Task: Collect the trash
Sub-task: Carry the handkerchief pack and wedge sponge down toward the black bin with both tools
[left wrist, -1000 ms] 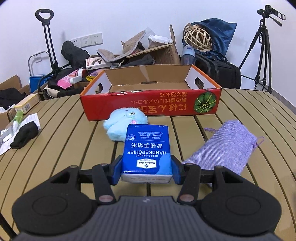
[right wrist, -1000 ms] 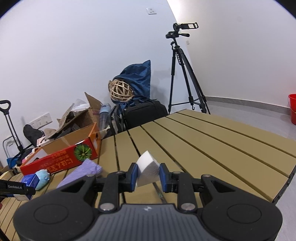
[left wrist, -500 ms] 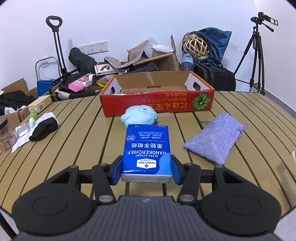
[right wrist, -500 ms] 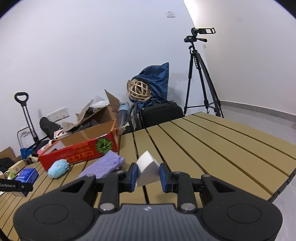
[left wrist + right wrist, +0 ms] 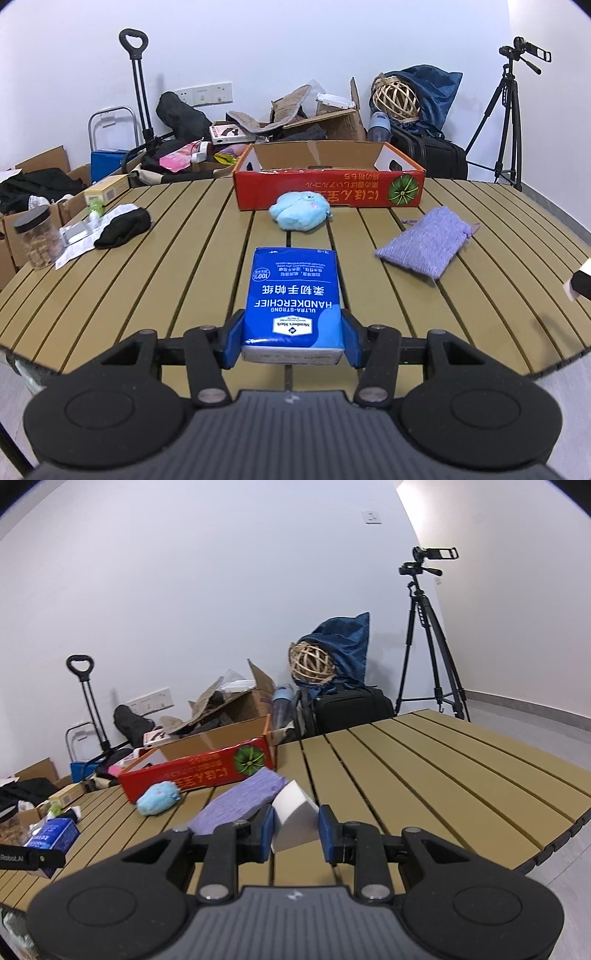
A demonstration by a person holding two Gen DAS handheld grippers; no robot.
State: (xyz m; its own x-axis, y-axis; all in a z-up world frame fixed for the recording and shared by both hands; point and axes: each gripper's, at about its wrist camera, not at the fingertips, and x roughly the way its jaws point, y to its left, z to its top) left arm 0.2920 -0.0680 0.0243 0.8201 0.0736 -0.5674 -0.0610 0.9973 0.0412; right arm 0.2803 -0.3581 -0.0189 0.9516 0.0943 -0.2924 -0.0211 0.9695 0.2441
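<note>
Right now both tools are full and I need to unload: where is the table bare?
Bare slats lie right of the purple pouch toward the table edge, and between the black cloth and tissue pack. Crowded around the jar at the left edge.

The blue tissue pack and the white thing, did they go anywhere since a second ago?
Both grippers backed away from the red box: it, the blue plush toy and the purple pouch look farther off, and more table shows. The right view also swung left, bringing the toy and pouch nearer its middle. Nothing was grabbed or dropped: the left gripper keeps the tissue pack, the right gripper the white piece.
</note>
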